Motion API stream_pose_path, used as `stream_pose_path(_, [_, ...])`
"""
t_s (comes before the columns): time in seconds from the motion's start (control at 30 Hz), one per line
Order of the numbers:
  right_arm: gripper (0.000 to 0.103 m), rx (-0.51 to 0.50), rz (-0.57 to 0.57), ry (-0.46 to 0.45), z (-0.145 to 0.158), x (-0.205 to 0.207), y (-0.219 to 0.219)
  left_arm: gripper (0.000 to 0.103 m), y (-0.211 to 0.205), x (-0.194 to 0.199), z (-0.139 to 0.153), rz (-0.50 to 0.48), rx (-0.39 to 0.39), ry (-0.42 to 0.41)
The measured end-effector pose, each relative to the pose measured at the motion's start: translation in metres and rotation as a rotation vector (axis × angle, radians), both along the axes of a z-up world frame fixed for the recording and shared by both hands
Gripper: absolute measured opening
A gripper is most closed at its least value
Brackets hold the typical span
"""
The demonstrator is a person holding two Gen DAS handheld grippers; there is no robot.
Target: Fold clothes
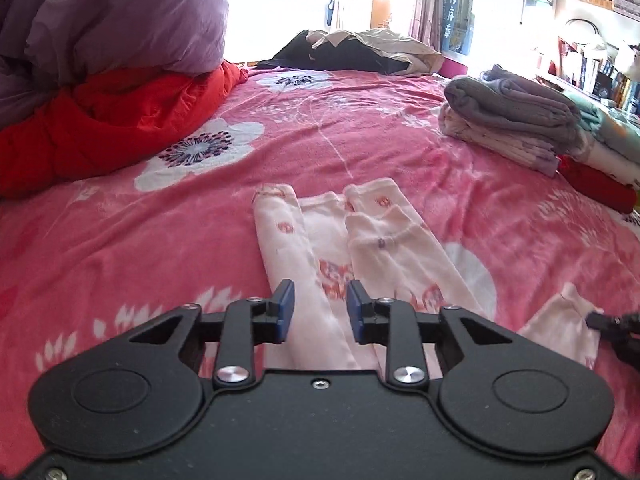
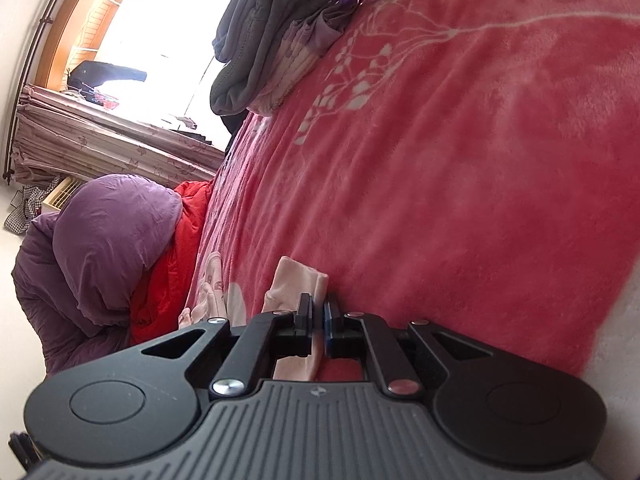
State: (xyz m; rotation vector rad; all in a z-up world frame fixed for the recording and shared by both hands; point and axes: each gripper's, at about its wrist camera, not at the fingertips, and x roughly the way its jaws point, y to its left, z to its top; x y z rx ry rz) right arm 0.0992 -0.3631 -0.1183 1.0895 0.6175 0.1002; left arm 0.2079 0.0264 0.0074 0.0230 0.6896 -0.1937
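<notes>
The right side of the garment (image 1: 352, 248) is hard to follow in the left view: one pale corner of it lies apart at the lower right, and the black tip of the right gripper (image 1: 612, 322) is cut off there by the picture edge. In the right view most of the garment is hidden behind the gripper body, so only a small folded corner (image 2: 298, 280) and some pink folds further left can be seen. The window is too bright to show anything outside. The shelf at the far right of the left view is small and unclear.

The left gripper (image 1: 320, 310) points forward and a bit down over the near end of the garment. Its jaws stand apart, and no cloth is pressed between the blue pads (image 1: 286, 308); the cloth lies below them. The right gripper (image 2: 318, 318) is rolled strongly, so the bed looks tilted in its view. Its jaws are pressed together on the pale pink corner of the garment, which sticks out in front of the pads and also behind them.

The garment is one piece, light pink with small red prints, lying on the blanket (image 1: 120, 232) in the near middle, with two long parts folded along it. There is one stack (image 1: 512, 120) of folded clothes at the right, one red quilt (image 1: 104, 128) with one purple quilt (image 1: 120, 20) on it at the left, and one dark heap (image 1: 352, 52) at the far end.
</notes>
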Motion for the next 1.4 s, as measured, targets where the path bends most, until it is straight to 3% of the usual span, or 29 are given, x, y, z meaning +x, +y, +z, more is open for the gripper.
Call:
stream_pose_path(0.27, [0.008,0.048,0.003,0.013,-0.005,0.009,-0.002,0.028,-0.013,0.082,-0.016,0.026,0.059,0.058])
stream_pose_path(0.53, [0.008,0.093,0.011,0.020,-0.008,0.013,-0.004,0.028,-0.028,0.121,-0.033,0.043,0.169,0.127])
stream_pose_path(0.67, [0.007,0.116,0.011,0.024,-0.010,0.015,-0.006,0.010,-0.026,0.124,-0.035,0.095,0.176,0.126])
stream_pose_path(0.9, [0.008,0.134,0.012,0.026,-0.011,0.015,-0.007,0.001,-0.019,0.120,-0.028,0.129,0.111,0.094])
stream_pose_path(1.1, [0.008,0.146,0.011,0.028,-0.011,0.015,-0.008,0.001,-0.012,0.118,-0.010,0.142,-0.059,0.068])
stream_pose_path(1.23, [0.008,0.145,0.011,0.028,-0.011,0.016,-0.008,0.001,-0.016,0.128,-0.024,0.145,-0.044,0.116])
stream_pose_path(1.3, [0.008,0.144,0.011,0.028,-0.011,0.016,-0.008,0.002,-0.012,0.130,-0.032,0.116,-0.081,0.151])
stream_pose_path(1.4, [0.007,0.143,0.011,0.028,-0.011,0.016,-0.008,0.003,0.003,0.118,-0.020,0.105,-0.146,0.100])
